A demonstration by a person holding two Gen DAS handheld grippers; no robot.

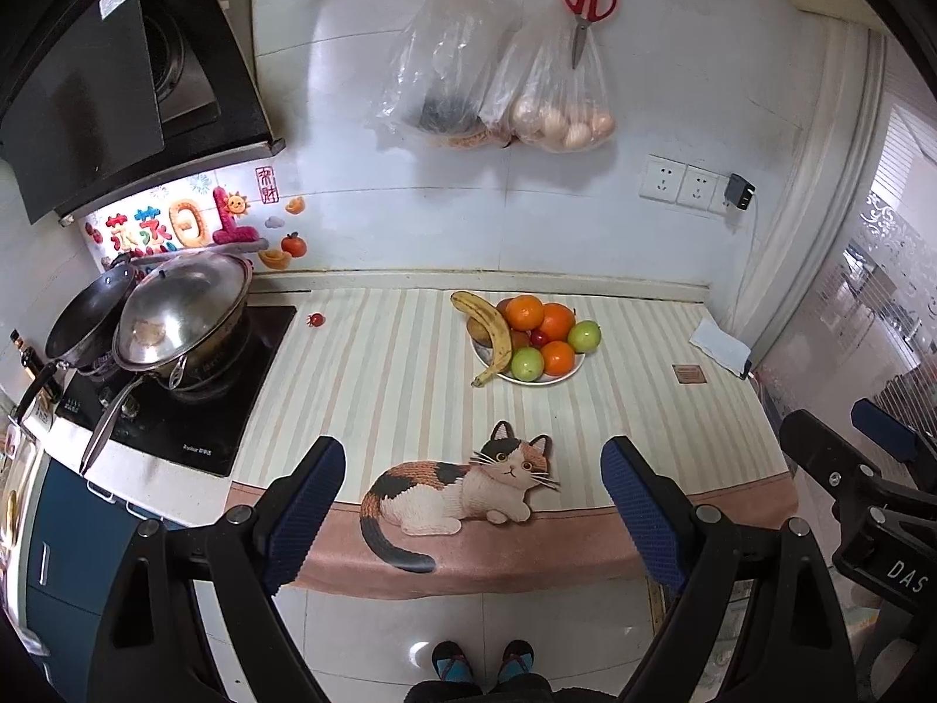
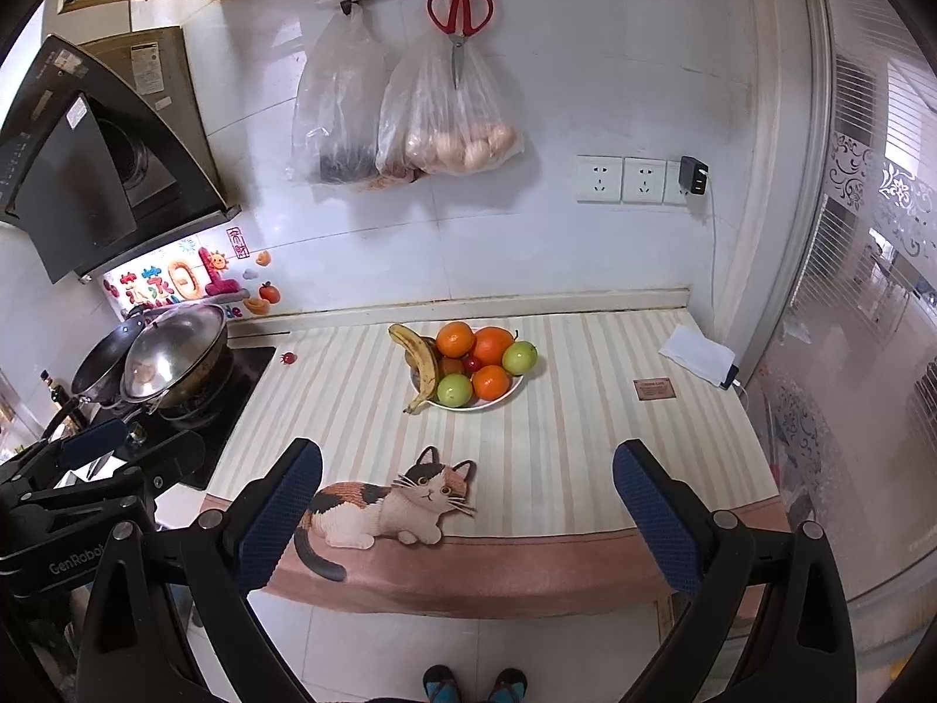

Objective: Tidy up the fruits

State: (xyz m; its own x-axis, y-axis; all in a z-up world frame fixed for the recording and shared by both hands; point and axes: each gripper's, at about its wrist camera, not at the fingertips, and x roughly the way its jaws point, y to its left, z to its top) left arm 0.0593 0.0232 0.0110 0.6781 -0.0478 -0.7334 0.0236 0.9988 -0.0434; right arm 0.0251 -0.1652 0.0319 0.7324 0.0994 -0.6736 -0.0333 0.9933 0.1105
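Note:
A white plate [image 1: 571,372] [image 2: 510,392] stands on the striped counter mat. It holds a banana [image 1: 491,328] [image 2: 423,363], three oranges [image 1: 524,312] [image 2: 455,338], two green apples [image 1: 585,335] [image 2: 519,357], a kiwi and a small red fruit. One small red tomato [image 1: 316,320] [image 2: 288,358] lies alone on the mat near the stove. My left gripper [image 1: 473,492] is open and empty, held before the counter's front edge. My right gripper [image 2: 467,498] is open and empty too, beside it on the right.
A lidded wok [image 1: 181,316] and a pan sit on the black cooktop [image 1: 175,410] at left. Bags of eggs [image 1: 556,117] and red scissors hang on the wall. A white cloth [image 2: 697,354] and a small brown card [image 2: 655,389] lie at right. A glass door stands at far right.

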